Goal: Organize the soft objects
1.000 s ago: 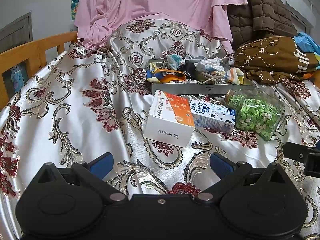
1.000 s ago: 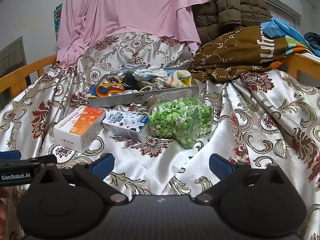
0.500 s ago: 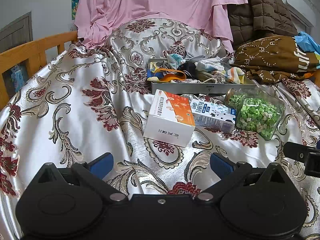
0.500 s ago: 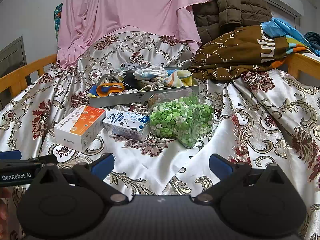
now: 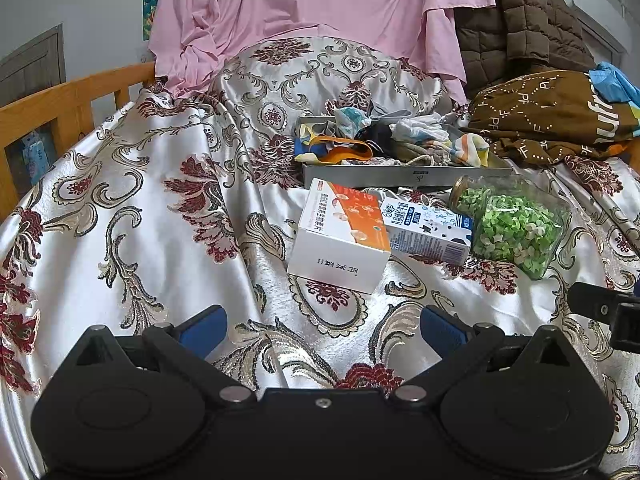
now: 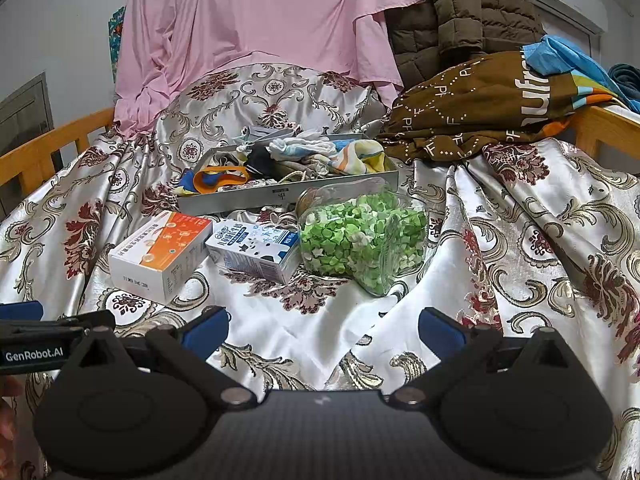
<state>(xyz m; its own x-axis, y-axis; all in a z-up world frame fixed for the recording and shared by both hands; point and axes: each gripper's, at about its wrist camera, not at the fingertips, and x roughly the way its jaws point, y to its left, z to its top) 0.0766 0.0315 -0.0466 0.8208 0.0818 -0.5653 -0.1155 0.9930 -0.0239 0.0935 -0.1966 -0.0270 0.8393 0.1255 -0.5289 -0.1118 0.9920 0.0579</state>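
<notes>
Soft stuff is a crumpled heap of colourful cloths (image 6: 320,152) piled in a grey tray (image 6: 288,194) on the bed, behind two boxes and a jar (image 6: 360,236). Left tongs (image 5: 323,326) and right tongs (image 6: 323,326) both spread wide, empty.

Left wrist view: sits low behind the left gripper (image 5: 323,330), looking forward over the patterned bedspread (image 5: 140,232) toward the grey tray (image 5: 404,178) ahead and slightly right.
Right wrist view: same low forward aim from behind the right gripper (image 6: 323,330) — tray (image 6: 288,194) ahead, slightly left.
Nearness: both close above the cloth; tray farther off.
Shared: tray, orange-and-white box (image 5: 342,236) (image 6: 160,254), jar of green bits (image 5: 512,226) (image 6: 362,238) — each view catches the other gripper's edge.
</notes>
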